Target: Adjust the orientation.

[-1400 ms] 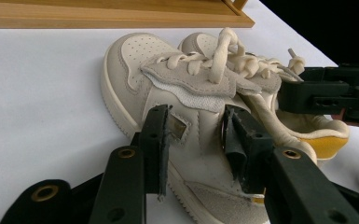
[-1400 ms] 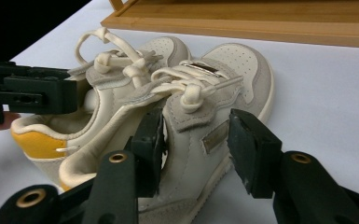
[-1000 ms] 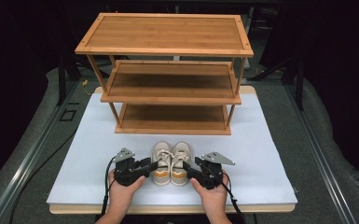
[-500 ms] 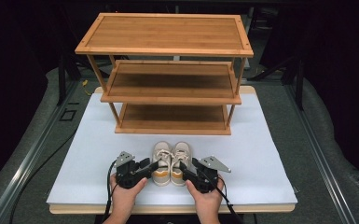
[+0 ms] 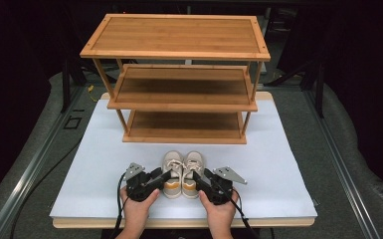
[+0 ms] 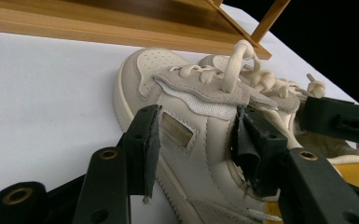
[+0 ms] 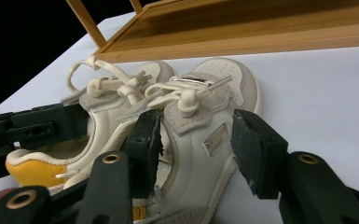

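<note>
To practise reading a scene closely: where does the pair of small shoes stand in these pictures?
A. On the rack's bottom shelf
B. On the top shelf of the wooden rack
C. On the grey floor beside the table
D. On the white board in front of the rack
D: the shoes stand on the white board, short of the wooden rack, whose shelves are bare.

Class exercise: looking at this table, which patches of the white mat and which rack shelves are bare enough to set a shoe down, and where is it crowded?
Free: all three shelves of the wooden rack; the white mat left and right of the shoes, and the strip between them and the rack. Crowded: the front centre, where the left gripper and right gripper flank the pair.
</note>
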`<state>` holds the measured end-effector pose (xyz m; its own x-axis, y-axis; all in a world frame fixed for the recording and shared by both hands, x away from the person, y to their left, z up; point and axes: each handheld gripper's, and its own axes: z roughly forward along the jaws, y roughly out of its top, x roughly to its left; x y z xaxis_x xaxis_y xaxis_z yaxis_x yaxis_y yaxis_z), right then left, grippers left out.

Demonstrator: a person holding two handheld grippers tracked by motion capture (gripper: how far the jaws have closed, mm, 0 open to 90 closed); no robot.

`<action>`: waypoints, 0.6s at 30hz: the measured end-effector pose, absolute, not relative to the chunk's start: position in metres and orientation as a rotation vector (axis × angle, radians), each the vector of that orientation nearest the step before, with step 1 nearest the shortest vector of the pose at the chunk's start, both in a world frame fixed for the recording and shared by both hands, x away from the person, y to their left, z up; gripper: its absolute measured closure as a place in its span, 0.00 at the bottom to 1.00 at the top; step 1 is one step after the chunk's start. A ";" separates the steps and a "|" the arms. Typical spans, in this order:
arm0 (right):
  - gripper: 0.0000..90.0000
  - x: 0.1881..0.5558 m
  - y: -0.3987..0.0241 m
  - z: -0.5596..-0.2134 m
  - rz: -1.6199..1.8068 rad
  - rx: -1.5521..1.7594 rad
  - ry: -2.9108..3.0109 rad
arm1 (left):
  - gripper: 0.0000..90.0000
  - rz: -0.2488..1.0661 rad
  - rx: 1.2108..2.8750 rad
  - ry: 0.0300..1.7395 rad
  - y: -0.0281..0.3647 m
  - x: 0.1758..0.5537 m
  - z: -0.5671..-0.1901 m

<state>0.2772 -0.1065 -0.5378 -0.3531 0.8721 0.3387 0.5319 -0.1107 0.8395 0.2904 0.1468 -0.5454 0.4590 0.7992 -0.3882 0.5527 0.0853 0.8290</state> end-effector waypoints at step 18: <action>0.60 0.279 -0.103 -0.544 1.467 1.577 1.826 | 0.57 0.309 1.636 1.210 0.141 0.294 -0.542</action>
<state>0.2789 -0.1033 -0.5439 -0.3414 0.8667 0.3637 0.5421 -0.1345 0.8295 0.2944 0.1414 -0.5420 0.4590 0.8192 -0.3439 0.5536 0.0391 0.8319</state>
